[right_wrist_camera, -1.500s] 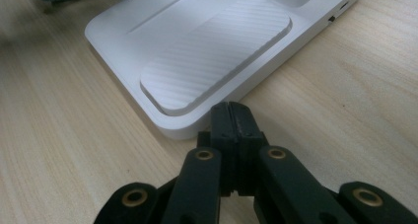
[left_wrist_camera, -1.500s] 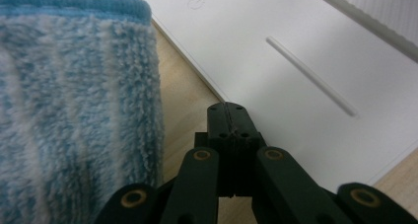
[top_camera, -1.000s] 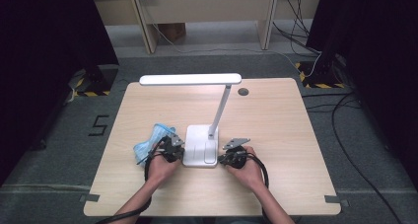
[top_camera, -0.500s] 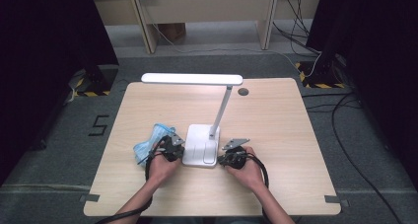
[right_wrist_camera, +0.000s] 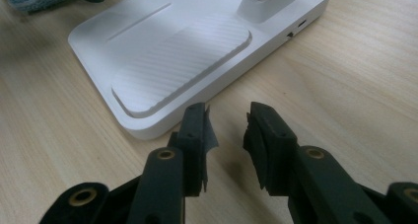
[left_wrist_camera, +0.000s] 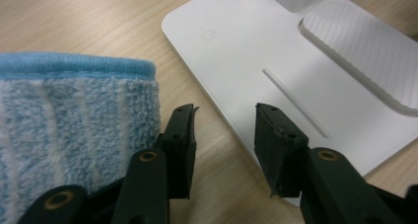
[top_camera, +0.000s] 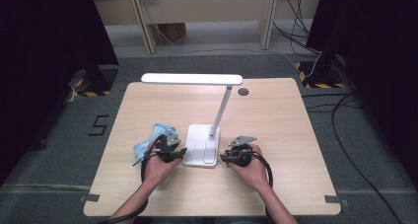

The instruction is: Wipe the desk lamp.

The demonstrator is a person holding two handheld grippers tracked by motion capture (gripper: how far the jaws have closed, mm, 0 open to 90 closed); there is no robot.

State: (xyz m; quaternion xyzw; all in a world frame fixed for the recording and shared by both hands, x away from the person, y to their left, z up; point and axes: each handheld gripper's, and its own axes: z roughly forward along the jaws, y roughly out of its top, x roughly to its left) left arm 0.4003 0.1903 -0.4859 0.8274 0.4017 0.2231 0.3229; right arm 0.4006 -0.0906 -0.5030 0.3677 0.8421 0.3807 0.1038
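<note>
High view – lamp: white desk lamp (top_camera: 202, 150) stands upright on the table (top_camera: 276, 130), its base near the front edge and its light bar level above.
High view – cloth: blue towel (top_camera: 148, 142) lies just left of the lamp base.
High view – left gripper (top_camera: 170, 152): held at the left edge of the base, beside the towel.
High view – right gripper (top_camera: 236, 157): held just right of the base.
Left gripper view – fingers (left_wrist_camera: 180, 145): apart, having just been opening; nothing clamped. Left finger is beside the towel edge, right finger over the base edge.
Right gripper view – fingers (right_wrist_camera: 197, 140): apart, having just been opening; bare table between them, the base corner just ahead.
</note>
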